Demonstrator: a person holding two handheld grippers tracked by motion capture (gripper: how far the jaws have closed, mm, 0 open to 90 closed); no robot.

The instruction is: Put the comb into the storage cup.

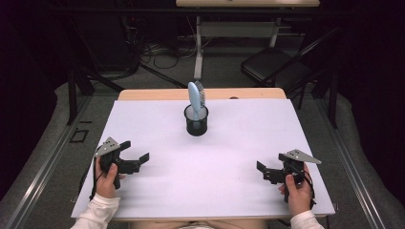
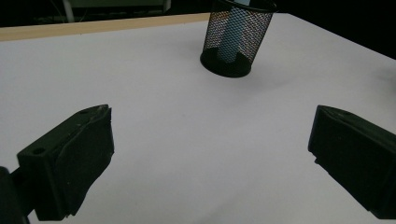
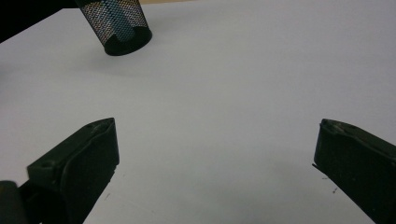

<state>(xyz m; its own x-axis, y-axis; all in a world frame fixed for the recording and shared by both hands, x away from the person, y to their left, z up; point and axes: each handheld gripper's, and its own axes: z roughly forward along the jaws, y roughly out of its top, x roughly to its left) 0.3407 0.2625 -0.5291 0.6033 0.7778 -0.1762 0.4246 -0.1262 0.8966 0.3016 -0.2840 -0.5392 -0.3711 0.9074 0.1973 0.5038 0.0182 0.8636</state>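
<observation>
A black mesh cup [image 1: 196, 121] stands upright near the middle back of the white table [image 1: 239, 143]. A light blue brush [image 1: 195, 97] stands in it, bristle head up. The mesh cup [image 2: 236, 39] shows far ahead in the left gripper view, and the mesh cup [image 3: 116, 25] at the upper left in the right gripper view. My left gripper [image 1: 136, 152] rests at the front left, open and empty, jaws pointing right. My right gripper [image 1: 265, 171] sits at the front right, open and empty, jaws pointing left. Both are well short of the cup.
A wooden strip [image 1: 157, 94] runs along the table's far edge. Beyond it stand a second table's legs [image 1: 198, 52], cables on the floor and a dark folding chair [image 1: 272, 67]. Metal rails [image 1: 43, 157] run along both sides of the table.
</observation>
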